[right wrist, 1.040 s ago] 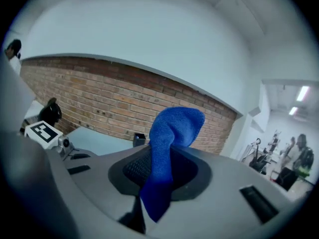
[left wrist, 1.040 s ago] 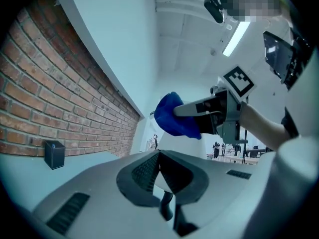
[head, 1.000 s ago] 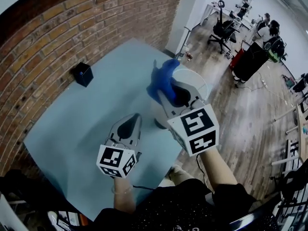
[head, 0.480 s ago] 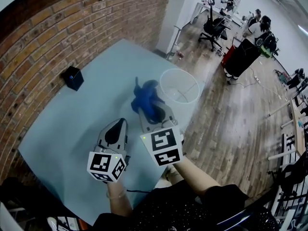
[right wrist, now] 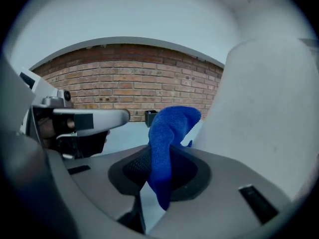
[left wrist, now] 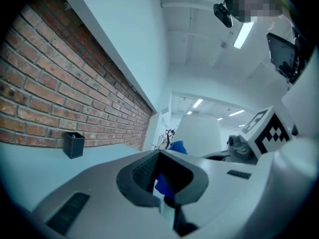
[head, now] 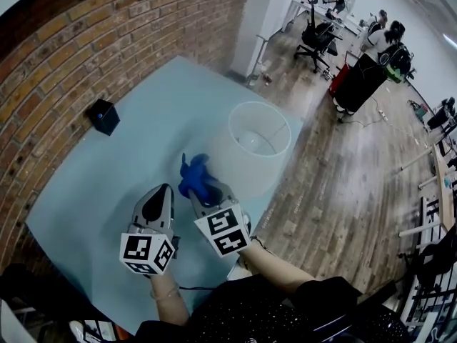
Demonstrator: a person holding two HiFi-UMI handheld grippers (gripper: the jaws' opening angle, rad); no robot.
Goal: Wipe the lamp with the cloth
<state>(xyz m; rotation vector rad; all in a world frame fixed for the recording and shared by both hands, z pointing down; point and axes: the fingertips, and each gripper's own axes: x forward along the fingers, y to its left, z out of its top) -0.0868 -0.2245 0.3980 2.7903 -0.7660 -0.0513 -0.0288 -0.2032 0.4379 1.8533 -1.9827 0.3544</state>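
Only the right gripper view shows right claw (right wrist: 158,183) pinching cloth (right wrist: 169,128).

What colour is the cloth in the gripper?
Blue. The cloth shows best in the right gripper view.

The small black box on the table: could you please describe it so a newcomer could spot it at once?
Start at the red brick wall bordering the pale blue tabletop. The small black box stands alone close to that wall, far from the white cylindrical lampshade; it is the only dark cube on it.
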